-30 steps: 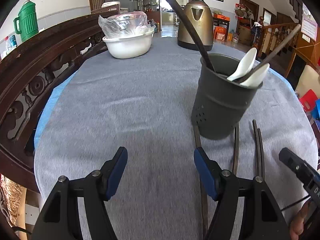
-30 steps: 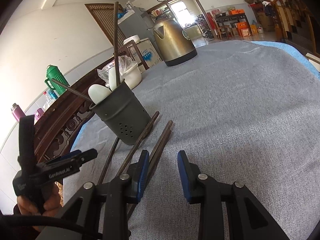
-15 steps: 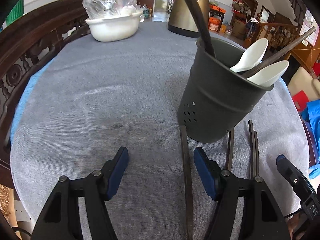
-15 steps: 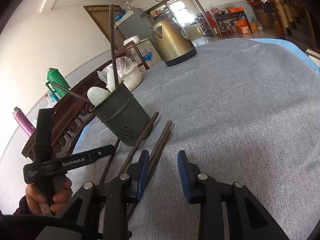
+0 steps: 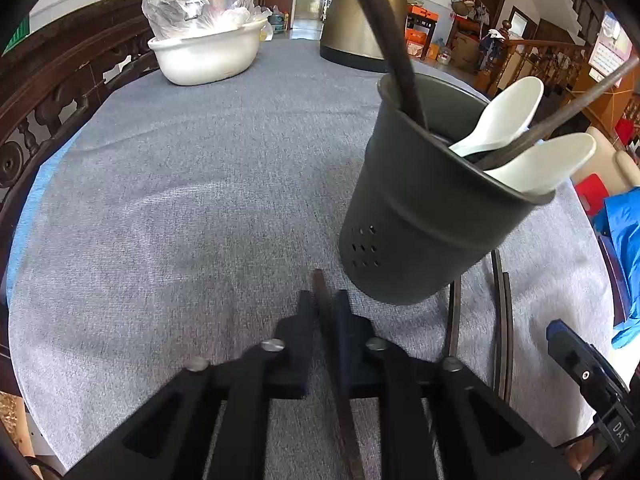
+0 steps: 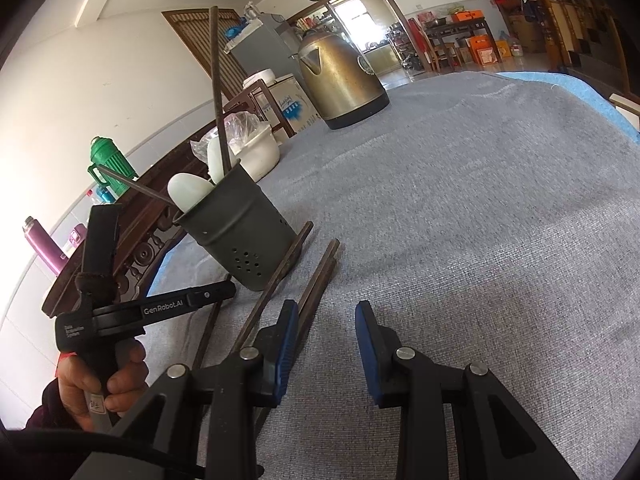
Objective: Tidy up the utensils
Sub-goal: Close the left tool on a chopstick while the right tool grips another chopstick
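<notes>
One chopstick (image 5: 322, 300) clamped in left tool (image 5: 321, 307), jaws just closed. Lift tip-first, swing upright, drop into holder (image 5: 420, 216). Right tool (image 6: 326, 332) idle, half-open, empty.

My left wrist camera sits low over the worktop (image 5: 168, 208), tipped steeply down along the left hand-held gripper (image 5: 325, 308), close to the dark utensil holder (image 5: 420, 224) on its right. My right wrist camera looks more shallowly across the worktop (image 6: 480, 208) over the right hand-held gripper (image 6: 327, 322), toward the far edge. Both views share the utensil holder (image 6: 240, 232), the brass kettle (image 6: 340, 80) and the white basin (image 6: 260, 152); the right view also catches the left hand-held gripper (image 6: 224, 290) from the side.
</notes>
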Available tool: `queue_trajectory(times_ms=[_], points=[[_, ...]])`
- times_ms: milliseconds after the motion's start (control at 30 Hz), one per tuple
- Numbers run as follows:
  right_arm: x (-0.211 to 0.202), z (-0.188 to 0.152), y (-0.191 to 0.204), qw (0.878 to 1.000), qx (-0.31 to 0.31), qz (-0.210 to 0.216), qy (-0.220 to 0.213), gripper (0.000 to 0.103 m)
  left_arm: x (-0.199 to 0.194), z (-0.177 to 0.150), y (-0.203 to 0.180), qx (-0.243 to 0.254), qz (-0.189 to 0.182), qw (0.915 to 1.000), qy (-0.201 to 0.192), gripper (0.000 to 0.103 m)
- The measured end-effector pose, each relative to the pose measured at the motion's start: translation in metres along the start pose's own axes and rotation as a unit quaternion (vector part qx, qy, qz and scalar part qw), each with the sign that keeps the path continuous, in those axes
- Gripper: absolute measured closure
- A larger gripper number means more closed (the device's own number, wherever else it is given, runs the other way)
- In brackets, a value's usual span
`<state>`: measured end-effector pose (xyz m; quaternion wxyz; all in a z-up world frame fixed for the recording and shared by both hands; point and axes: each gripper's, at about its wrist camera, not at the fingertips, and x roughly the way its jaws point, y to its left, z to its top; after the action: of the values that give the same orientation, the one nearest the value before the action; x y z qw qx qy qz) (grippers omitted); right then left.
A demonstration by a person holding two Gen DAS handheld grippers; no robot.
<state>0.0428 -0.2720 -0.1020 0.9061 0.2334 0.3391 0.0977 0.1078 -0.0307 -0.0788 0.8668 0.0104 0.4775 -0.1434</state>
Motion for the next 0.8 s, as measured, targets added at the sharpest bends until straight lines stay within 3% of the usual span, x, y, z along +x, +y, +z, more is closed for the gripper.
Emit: queue_trajectory(times_ms=[233, 467, 600, 700, 800], points=[[0.005, 0.000, 0.019, 0.999, -0.030, -0.020, 0.008, 0.070, -0.026, -0.012, 0.006, -0.003, 0.000, 0.9997, -0.024, 0.094], [0.029, 0.002, 0.044, 0.993, -0.063, -0.074, 0.069, 0.071, -0.047, -0.024, 0.012, -0.021, -0.009, 0.9990, -0.039, 0.094], [0.031, -0.001, 0.045, 0.987, -0.088, -0.104, 0.080, 0.071, -0.047, -0.030, 0.015, -0.019, -0.002, 0.9990, -0.040, 0.094], [0.032, -0.002, 0.045, 0.978, -0.114, -0.151, 0.091, 0.072, -0.045, -0.032, 0.021, -0.031, -0.002, 0.9991, -0.029, 0.094], [0.023, 0.001, 0.029, 0.982, -0.086, -0.144, 0.087, 0.074, -0.045, -0.033, 0.028, -0.039, 0.001, 0.9988, -0.029, 0.094]])
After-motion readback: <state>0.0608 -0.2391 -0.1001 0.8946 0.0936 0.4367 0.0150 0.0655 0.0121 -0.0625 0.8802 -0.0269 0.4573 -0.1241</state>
